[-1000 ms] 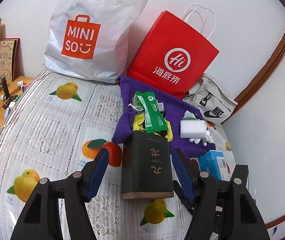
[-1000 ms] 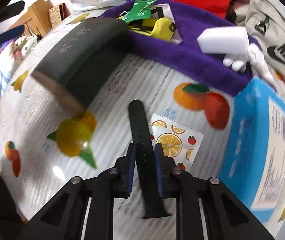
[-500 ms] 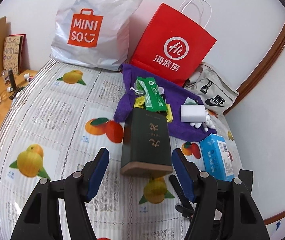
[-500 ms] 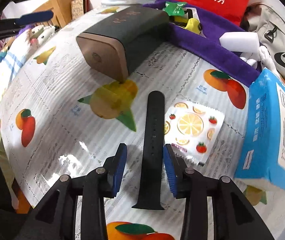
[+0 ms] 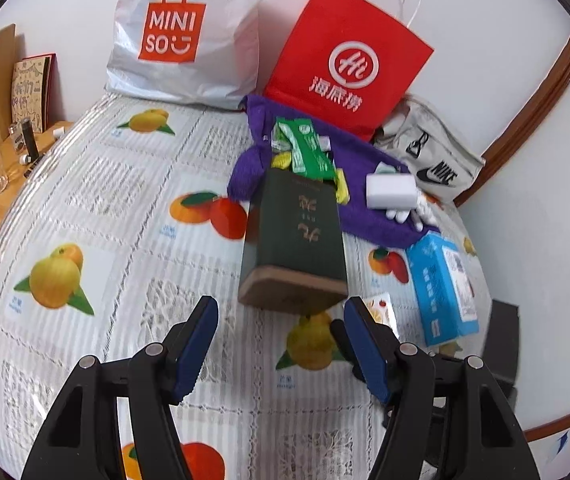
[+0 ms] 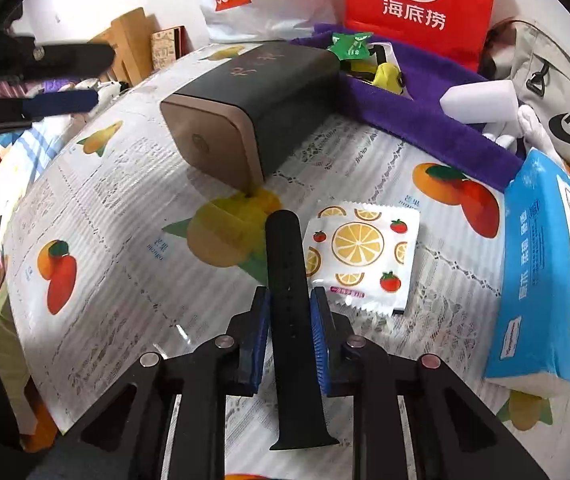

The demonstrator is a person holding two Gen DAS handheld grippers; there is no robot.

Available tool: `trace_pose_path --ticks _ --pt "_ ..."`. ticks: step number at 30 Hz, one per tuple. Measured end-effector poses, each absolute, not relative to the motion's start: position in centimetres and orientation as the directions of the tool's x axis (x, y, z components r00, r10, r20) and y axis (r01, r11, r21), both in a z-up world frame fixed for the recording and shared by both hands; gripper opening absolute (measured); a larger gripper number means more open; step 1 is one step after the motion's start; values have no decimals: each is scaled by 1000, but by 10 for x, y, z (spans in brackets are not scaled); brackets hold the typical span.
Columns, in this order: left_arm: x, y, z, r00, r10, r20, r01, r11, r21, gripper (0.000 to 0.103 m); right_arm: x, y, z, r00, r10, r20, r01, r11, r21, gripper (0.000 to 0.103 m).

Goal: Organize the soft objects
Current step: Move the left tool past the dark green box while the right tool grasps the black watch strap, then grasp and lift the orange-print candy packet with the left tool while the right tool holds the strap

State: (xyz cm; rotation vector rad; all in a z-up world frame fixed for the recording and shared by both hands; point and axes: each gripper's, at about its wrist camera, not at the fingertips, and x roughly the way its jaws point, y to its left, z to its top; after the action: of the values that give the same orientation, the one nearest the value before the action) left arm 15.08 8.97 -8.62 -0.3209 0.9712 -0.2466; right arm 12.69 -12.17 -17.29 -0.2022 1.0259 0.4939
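Fingers [image 5: 201, 344] of left gripper [image 5: 281, 344] spread wide, holding nothing; dark green box [image 5: 295, 240] just ahead between them. Over in right view, right gripper [image 6: 289, 332] closing on black strap [image 6: 291, 320], pads at both sides. Best to squeeze softly, lift straight, miss fruit packet [image 6: 361, 256] just beside.

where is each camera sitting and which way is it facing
Left wrist: on the left gripper, angled down over the table toward the dark box and bags at the wall; its open fingers show, nothing between them.
Right wrist: on the right gripper, angled down at the black strap between its closing fingers.
Shared: dark box, purple cloth, blue pack, red bag.
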Motion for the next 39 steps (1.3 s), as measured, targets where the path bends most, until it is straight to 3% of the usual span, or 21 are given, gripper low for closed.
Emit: trace_pose_path --ticks 9,24,39 --pt "141 57 -115 471 -328 -819 74 940 -333 63 95 -148 -151 453 356 -817 -462 878 126 20" --pt "145 -40 -151 385 -279 -880 160 959 -234 64 70 -237 -151 531 302 -792 -338 932 129 20" --pt "157 -86 -157 400 -226 -888 194 968 -159 81 61 -290 -161 556 281 -782 -262 952 156 20"
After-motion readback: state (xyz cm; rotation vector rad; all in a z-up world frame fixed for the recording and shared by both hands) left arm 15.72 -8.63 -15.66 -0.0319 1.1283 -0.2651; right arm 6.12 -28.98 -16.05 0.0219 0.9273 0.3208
